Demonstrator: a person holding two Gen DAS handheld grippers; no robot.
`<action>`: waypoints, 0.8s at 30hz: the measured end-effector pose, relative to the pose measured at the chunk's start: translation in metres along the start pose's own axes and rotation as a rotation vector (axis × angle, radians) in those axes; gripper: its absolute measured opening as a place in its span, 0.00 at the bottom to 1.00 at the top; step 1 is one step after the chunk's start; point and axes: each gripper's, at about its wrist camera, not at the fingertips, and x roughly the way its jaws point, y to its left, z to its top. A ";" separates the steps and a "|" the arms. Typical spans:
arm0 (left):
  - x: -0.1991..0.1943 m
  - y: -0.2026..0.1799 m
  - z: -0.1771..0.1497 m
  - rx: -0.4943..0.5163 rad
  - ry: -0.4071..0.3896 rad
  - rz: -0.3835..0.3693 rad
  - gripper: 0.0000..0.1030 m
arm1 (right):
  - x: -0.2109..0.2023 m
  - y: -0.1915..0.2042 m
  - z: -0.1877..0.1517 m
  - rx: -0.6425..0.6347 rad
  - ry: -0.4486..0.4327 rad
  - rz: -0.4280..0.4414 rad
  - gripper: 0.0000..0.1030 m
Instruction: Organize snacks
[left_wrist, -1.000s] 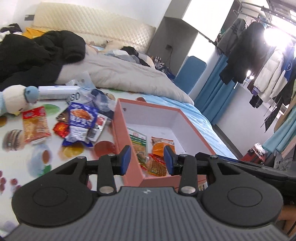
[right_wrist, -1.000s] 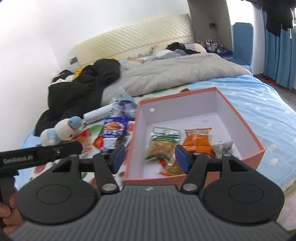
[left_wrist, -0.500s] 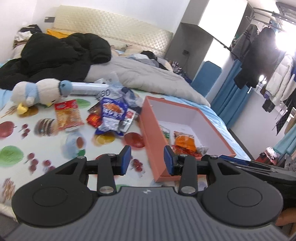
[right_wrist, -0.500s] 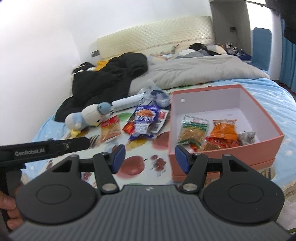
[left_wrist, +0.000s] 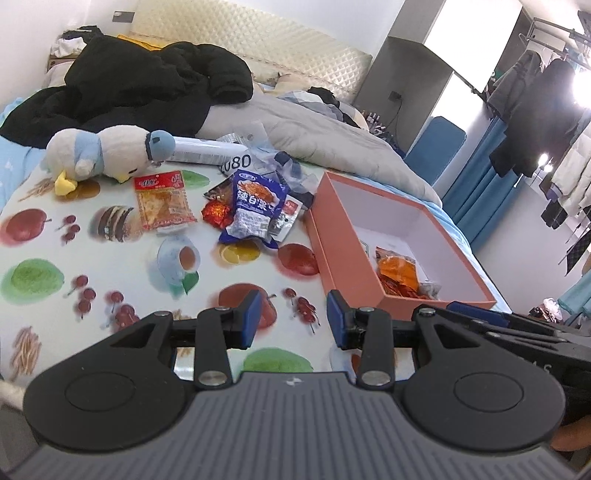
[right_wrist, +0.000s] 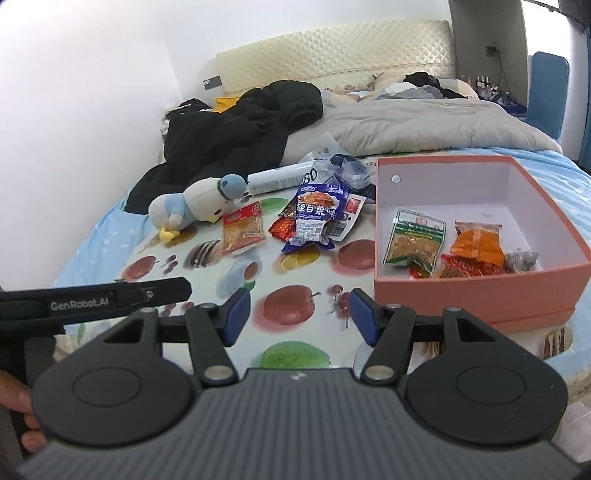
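Nearby, "GenRobot.AI" on the left tool (right_wrist: 177, 291), "80" on a white tube (left_wrist: 207, 153), both tools' blue pads apart, empty

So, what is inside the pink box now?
The pink box holds a green packet, an orange packet, red wrappers and a small grey packet. Its near wall hides the floor right behind it.
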 end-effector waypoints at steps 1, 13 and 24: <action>0.005 0.002 0.003 0.003 -0.001 0.003 0.43 | 0.003 0.002 0.002 -0.010 -0.003 0.001 0.60; 0.094 0.050 0.032 0.008 0.080 0.032 0.49 | 0.070 0.020 0.011 -0.079 0.034 0.043 0.60; 0.186 0.079 0.076 0.052 0.062 0.041 0.56 | 0.152 0.019 0.018 -0.079 0.032 -0.005 0.60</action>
